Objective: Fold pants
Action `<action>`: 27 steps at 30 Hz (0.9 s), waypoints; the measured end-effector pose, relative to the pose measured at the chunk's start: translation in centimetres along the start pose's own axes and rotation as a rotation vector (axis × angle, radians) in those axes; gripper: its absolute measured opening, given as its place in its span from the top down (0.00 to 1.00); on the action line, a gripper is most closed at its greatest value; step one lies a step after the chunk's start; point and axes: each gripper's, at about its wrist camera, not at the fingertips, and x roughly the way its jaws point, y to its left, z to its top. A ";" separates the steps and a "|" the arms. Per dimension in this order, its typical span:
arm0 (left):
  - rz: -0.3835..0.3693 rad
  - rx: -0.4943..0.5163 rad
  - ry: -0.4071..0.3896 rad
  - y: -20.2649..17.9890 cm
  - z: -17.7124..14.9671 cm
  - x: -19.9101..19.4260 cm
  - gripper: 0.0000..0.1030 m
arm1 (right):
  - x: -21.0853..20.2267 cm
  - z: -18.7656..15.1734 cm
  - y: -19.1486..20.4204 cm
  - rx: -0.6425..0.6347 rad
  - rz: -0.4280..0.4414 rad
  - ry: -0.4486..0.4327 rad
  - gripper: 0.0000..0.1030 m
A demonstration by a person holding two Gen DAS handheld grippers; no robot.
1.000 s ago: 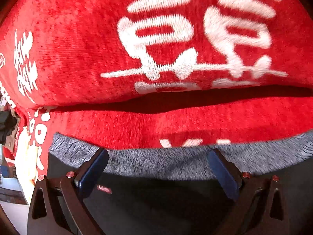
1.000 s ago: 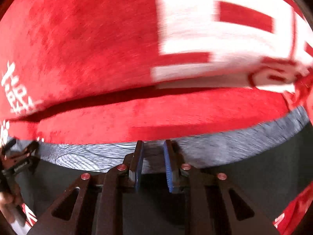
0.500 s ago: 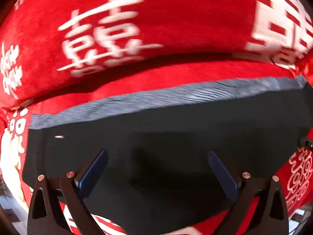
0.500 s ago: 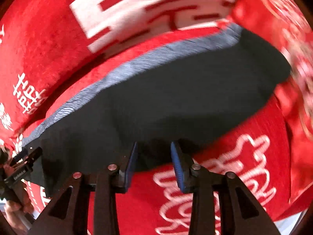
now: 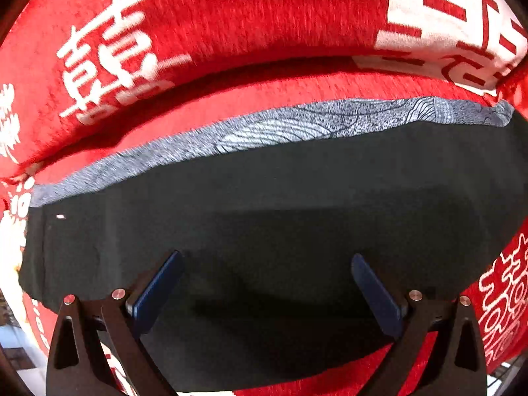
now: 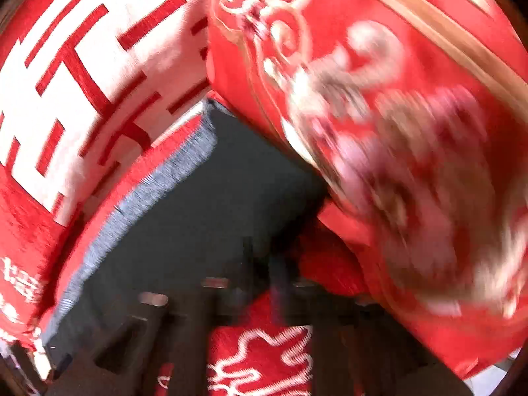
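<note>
Dark pants on a red blanket

The dark pants lie flat in the middle of the frame, their grey patterned band along the top edge. The red blanket has big white Chinese signs I can't read. The left gripper gapes wide, empty. The right gripper, blurry, has just squeezed together, nothing seen between.

Two cameras look down at the dark pants on the red blanket
The left wrist camera looks almost straight down along its fingers, close above the pants, with the grey patterned band at their far edge and the red blanket beyond. The right wrist camera, blurred and tilted, looks down at the pants too; both views share the pants, band and blanket
</note>
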 end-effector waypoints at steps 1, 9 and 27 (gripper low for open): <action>0.008 0.014 -0.003 -0.4 0.0 0.1 0.00 | -0.5 0.2 1.0 -0.070 -0.008 -0.035 0.93; 0.027 0.021 -0.018 -2.4 -0.5 0.8 0.00 | 2.5 -0.6 0.6 -0.139 -0.084 0.028 0.72; 0.052 -0.013 0.052 -1.2 0.3 1.2 0.00 | -0.6 -10.5 2.6 -0.059 0.055 0.259 0.66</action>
